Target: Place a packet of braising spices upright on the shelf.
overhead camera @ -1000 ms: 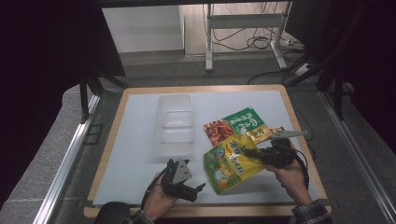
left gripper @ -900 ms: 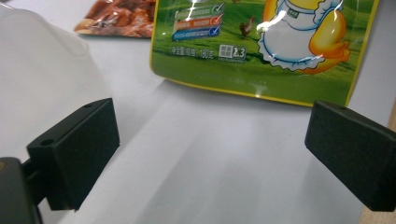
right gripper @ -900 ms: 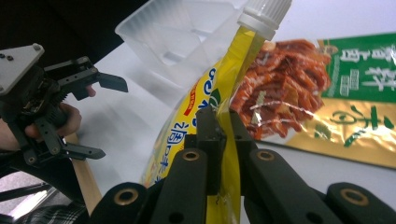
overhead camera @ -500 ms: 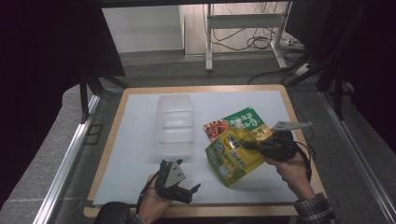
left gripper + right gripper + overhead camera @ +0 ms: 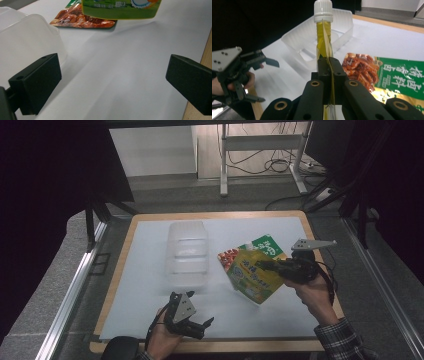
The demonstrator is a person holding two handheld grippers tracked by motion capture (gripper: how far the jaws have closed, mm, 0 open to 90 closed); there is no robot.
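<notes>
The job looked roughly half done: the yellow spout pouch (image 5: 252,276) was already lifted clear of the mat, at about four o'clock from the clear plastic tray (image 5: 187,251), which appeared to have nothing in it, though its clear walls made that hard to judge. The green snack packet (image 5: 261,246) lay flat on the mat. The right gripper (image 5: 264,266) was clamped tight on the pouch's edge below its white cap (image 5: 323,10). The left gripper (image 5: 206,323) hovered at six o'clock, jaws wide apart, holding nothing.

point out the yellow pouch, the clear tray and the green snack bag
yellow pouch (image 5: 251,276), high view, its printed front
clear tray (image 5: 187,252), high view, its middle
green snack bag (image 5: 402,75), right gripper view, its green face
</notes>
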